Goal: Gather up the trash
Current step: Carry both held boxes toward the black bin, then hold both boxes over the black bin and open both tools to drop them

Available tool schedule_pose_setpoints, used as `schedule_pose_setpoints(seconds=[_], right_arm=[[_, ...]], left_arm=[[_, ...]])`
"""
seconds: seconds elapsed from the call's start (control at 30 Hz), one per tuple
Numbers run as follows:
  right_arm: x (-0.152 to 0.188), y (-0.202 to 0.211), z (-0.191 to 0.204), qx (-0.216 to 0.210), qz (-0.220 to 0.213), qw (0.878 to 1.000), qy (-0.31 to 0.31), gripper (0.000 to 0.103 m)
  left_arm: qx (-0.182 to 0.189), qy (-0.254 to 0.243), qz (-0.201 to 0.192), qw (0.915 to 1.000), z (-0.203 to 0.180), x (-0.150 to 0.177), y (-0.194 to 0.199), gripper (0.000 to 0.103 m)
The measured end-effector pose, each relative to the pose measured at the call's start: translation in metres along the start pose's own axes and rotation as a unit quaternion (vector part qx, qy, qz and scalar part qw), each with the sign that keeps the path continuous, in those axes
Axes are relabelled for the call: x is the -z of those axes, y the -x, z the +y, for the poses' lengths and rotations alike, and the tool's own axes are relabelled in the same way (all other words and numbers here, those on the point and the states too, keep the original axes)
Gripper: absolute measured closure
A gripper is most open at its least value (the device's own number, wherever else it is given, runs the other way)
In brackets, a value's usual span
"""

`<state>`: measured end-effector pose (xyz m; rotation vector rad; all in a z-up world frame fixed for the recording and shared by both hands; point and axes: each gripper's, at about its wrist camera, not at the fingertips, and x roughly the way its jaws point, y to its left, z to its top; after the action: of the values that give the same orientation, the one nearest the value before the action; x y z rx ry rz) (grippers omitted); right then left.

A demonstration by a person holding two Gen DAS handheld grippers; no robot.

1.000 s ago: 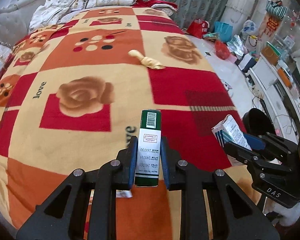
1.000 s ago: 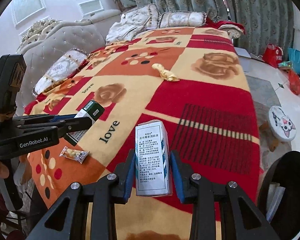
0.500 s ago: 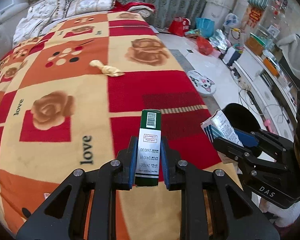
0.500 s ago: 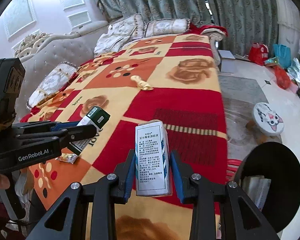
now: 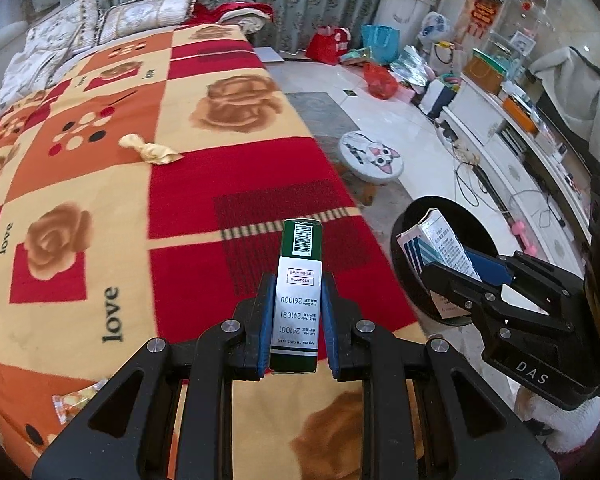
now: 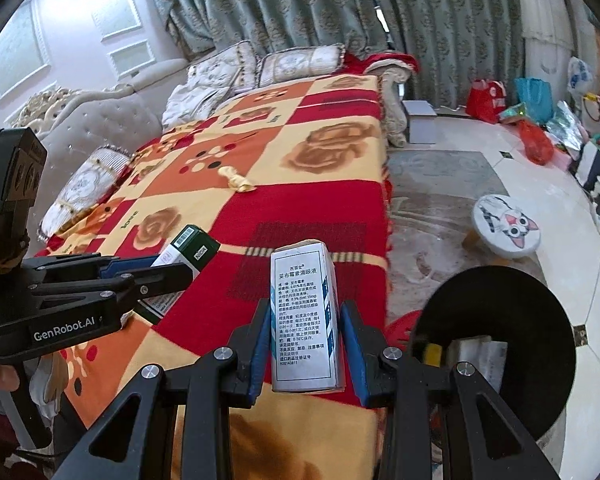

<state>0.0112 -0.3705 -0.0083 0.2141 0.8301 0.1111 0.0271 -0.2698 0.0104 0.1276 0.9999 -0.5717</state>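
We have swung both tools off the bed toward the black bin (image 6: 496, 344) — left tool (image 5: 296, 320) clamped on the green box (image 5: 298, 292), right tool (image 6: 306, 344) on the white box (image 6: 304, 320) — drop comes next.

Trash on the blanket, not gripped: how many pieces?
2. A crumpled yellow wrapper lies mid-blanket; a small candy wrapper lies at the near edge, left of the left gripper. The grippers may hide more.
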Motion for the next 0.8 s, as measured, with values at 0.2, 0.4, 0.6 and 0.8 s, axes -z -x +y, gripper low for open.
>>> schedule_pose_setpoints(seconds=[0.2,0.4,0.6,0.8], right_arm=[[0.003,0.012,-0.021,0.015,-0.007,1.000,-0.017,0.070],[0.006,0.021,-0.040,0.028,-0.011,0.999,-0.034,0.070],[0.011,0.029,-0.059,0.037,-0.014,0.998,-0.048,0.070],[0.013,0.039,-0.081,0.052,-0.020,0.996,-0.066,0.070]], left_arm=[[0.012,-0.015,0.001,0.9998,-0.022,-0.006,-0.005,0.083],[0.028,-0.024,0.000,0.9993,-0.043,-0.014,-0.010,0.083],[0.038,-0.039,0.005,0.9985,-0.066,-0.021,-0.019,0.083],[0.053,-0.047,0.014,0.9974,-0.084,-0.026,-0.031,0.083]])
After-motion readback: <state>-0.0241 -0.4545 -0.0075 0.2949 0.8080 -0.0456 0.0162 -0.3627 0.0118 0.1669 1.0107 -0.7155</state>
